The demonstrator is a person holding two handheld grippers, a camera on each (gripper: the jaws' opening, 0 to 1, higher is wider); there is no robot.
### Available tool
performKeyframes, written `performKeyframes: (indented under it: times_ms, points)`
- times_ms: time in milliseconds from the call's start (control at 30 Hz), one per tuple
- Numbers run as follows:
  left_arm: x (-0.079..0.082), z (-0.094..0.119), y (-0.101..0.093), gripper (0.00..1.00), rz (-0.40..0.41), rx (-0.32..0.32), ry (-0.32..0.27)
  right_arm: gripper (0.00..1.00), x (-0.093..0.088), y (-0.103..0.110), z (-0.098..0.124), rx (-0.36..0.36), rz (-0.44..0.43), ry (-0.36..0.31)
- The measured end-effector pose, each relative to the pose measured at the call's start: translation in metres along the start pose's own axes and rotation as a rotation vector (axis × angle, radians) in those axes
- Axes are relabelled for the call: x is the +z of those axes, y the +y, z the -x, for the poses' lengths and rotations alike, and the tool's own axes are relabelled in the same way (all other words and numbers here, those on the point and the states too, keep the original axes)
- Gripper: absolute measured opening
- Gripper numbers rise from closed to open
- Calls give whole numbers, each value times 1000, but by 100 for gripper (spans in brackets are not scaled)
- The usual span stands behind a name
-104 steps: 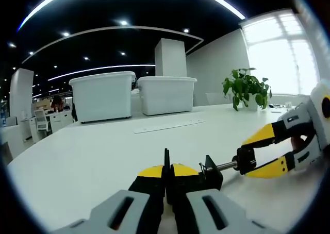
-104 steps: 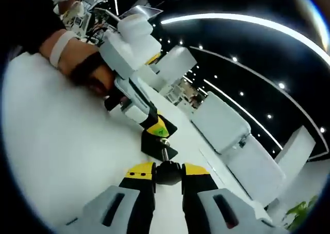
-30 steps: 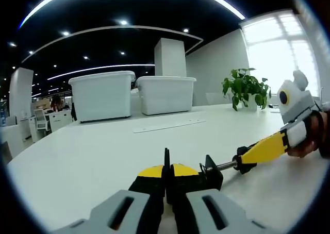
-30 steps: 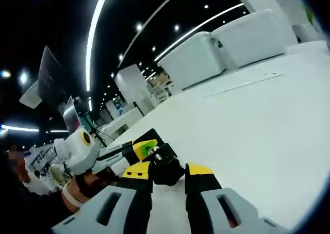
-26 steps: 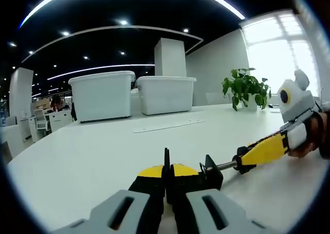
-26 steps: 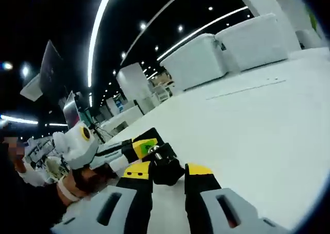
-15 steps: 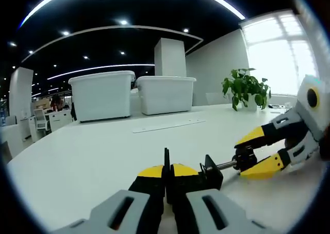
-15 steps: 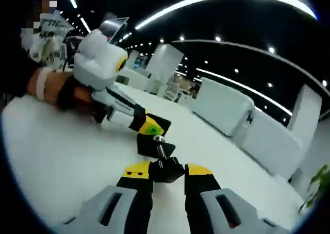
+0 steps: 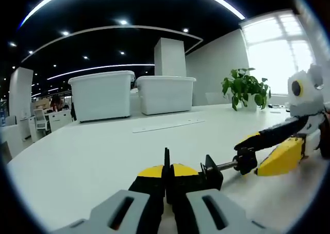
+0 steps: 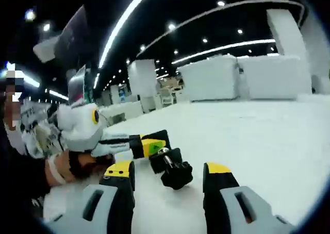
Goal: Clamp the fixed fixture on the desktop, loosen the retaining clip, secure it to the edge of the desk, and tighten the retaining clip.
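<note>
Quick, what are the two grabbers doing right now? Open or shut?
Left gripper: shut on the black clamp.
Right gripper: open, its jaws on either side of the clamp's knob, not squeezing it.

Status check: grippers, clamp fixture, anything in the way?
Left gripper shut on the clamp fixture on the desk. Right gripper open, jaws either side of the screw knob. Nothing in the way.

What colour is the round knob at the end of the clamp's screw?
Black. The knob shows best in the right gripper view, lying between the open jaws of the right gripper.
</note>
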State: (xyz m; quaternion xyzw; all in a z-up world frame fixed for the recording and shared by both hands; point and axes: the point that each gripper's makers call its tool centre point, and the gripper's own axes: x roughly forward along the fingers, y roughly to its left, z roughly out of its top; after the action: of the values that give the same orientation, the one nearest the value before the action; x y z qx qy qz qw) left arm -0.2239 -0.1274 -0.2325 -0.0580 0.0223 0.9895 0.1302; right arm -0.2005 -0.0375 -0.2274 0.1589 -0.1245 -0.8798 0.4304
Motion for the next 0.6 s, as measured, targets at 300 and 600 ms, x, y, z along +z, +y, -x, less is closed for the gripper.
performKeyframes:
  times_ms: [300, 600]
  points:
    - [0, 0, -1, 4, 0, -3, 0, 23, -9, -9, -4, -21, -102, 48]
    - [0, 1, -1, 4, 2, -4, 0, 22, -4, 3, -2, -11, 263, 26]
